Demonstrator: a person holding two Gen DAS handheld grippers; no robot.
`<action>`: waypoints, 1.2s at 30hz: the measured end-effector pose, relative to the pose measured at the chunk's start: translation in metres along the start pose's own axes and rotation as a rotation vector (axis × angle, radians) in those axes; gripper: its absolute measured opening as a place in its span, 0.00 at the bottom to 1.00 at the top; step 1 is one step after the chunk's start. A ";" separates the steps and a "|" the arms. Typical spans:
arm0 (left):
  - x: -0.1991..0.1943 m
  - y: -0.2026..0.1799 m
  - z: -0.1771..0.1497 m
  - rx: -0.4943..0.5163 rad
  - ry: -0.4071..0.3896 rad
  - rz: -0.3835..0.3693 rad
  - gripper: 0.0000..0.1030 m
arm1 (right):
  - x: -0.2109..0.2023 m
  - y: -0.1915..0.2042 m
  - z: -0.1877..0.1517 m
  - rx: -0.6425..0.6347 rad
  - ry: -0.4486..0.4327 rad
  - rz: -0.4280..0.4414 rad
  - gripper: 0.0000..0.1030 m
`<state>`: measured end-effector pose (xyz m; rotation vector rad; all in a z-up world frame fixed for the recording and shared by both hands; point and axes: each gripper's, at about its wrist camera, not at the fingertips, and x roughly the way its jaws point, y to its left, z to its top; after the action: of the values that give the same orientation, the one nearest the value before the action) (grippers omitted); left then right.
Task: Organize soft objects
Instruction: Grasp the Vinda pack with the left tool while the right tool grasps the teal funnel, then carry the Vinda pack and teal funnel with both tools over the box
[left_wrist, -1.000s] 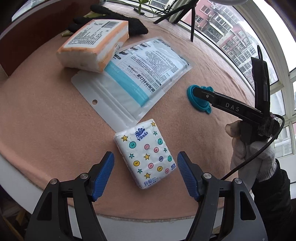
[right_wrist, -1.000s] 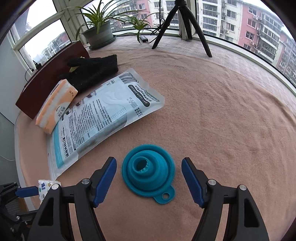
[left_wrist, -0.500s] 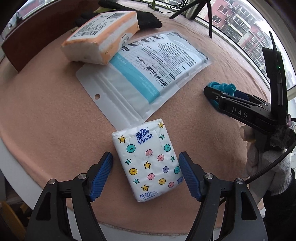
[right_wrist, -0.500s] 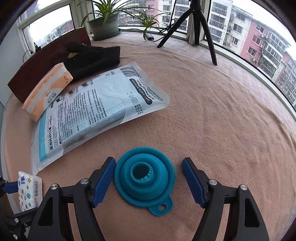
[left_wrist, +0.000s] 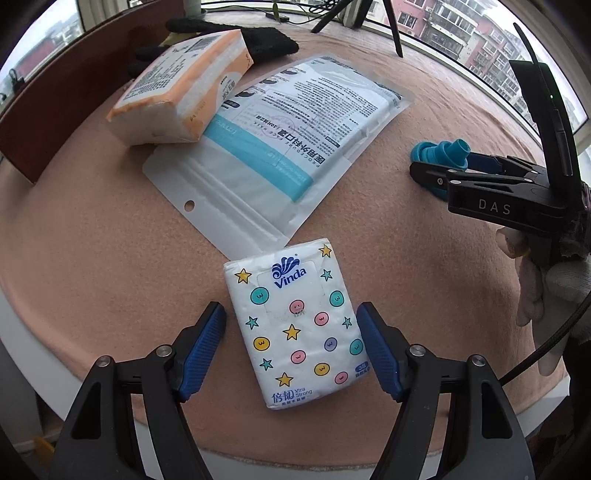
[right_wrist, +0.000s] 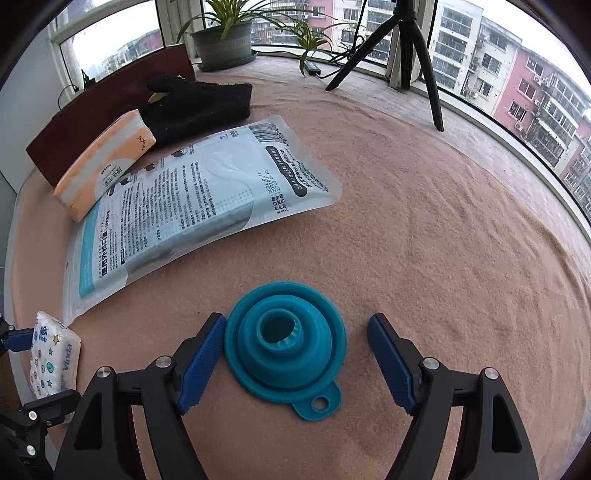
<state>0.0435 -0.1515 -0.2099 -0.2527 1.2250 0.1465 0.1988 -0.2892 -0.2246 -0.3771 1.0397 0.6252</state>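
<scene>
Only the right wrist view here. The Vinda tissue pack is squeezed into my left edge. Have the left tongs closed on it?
Observer: No. The left tongs are open, one pad on either side of the Vinda pack, which lies flat.
Operator: What is holding the right tongs?
Observer: A white-gloved hand grips the right tongs from behind.
Operator: Anything on the orange pack's top face?
Observer: The orange tissue pack has a printed label with a barcode on top.

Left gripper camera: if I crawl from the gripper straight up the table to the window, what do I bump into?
Vinda tissue pack → face mask bag → black glove, lying past the bag's far end.
</scene>
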 end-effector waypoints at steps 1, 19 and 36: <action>0.000 0.001 0.000 -0.001 -0.003 -0.002 0.71 | -0.001 0.000 0.000 0.003 0.000 0.001 0.67; -0.015 0.025 -0.013 0.004 -0.021 -0.051 0.49 | -0.017 0.004 -0.011 0.041 -0.036 -0.044 0.47; -0.051 0.043 0.005 -0.011 -0.104 -0.088 0.49 | -0.074 0.018 0.005 0.076 -0.147 -0.016 0.46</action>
<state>0.0208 -0.1077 -0.1651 -0.3043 1.1082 0.0888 0.1641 -0.2945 -0.1567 -0.2682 0.9160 0.5889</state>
